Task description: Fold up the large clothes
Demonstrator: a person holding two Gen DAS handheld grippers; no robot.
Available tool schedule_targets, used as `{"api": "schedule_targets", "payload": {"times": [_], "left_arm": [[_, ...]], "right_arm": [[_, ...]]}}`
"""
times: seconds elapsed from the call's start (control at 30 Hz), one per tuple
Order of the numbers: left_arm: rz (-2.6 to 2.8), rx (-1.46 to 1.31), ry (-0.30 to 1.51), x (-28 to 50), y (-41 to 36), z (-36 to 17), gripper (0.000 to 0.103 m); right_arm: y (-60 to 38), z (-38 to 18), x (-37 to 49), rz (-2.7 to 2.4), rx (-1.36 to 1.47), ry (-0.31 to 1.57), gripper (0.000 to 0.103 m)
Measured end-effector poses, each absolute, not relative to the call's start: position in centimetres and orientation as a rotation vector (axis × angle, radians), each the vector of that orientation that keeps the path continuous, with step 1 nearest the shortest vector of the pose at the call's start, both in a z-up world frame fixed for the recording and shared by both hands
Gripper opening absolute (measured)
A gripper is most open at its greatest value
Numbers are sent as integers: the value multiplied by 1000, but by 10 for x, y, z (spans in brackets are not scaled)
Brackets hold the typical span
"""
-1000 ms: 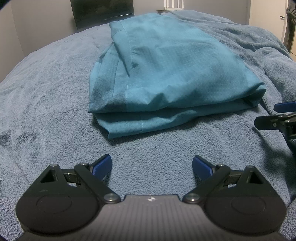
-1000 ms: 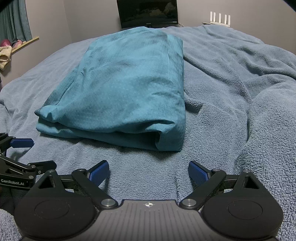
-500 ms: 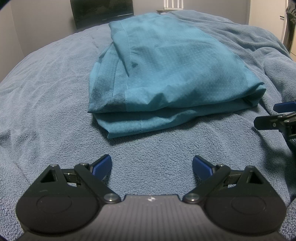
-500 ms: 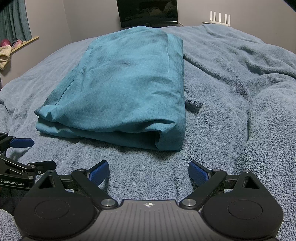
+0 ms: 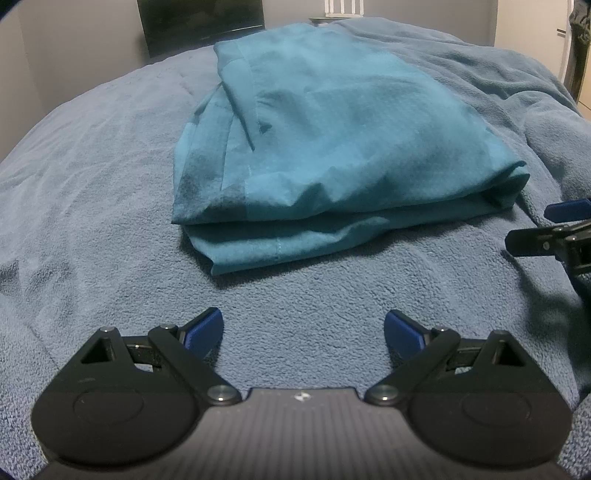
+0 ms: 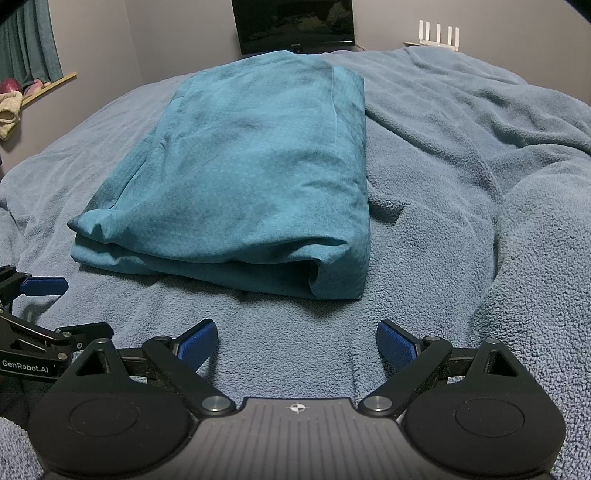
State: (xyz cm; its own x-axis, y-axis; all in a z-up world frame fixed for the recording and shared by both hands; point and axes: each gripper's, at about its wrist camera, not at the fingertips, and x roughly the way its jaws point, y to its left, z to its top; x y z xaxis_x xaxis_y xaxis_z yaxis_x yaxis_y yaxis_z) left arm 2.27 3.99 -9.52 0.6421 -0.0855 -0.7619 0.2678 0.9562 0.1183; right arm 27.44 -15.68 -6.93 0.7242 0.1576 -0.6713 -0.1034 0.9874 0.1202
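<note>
grey-blue fleece blanket (image 5: 110,192) covers the whole bed, smooth on the left and bunched into thick ridges toward the far right (image 6: 480,122). on its middle lies the teal garment (image 5: 332,147), folded into a thick rectangular bundle of several layers. from the left wrist view its near edge shows stacked folds with a seam line, and a rounded fold sits at its near right corner. from the right wrist view the same garment (image 6: 251,177) lies ahead and slightly left, its right edge a straight folded side, its near right corner puffed open into a small hollow.

left gripper (image 5: 303,332) hovers low over the blanket just near of the garment, fingers spread wide with nothing between the blue pads (image 5: 205,328). it also shows at the left edge of the right wrist view (image 6: 40,306), apart from the cloth. right gripper (image 6: 295,341) sits likewise near of the garment's right corner, fingers released and empty; part of it shows at the right edge of the left wrist view (image 5: 554,229). neither touches the garment.

against the far wall stands a dark monitor (image 6: 295,26), with a white router (image 6: 439,35) to its right. at the far left hang teal curtains (image 6: 26,40) above a wooden ledge (image 6: 48,86).
</note>
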Motion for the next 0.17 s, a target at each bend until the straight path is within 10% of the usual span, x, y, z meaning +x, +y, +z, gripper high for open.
{"api": "schedule_targets", "payload": {"times": [0.17], "left_arm": [[-203, 238, 856, 24, 42, -96, 96]], "right_arm": [[-158, -70, 274, 143, 80, 749, 95]]}}
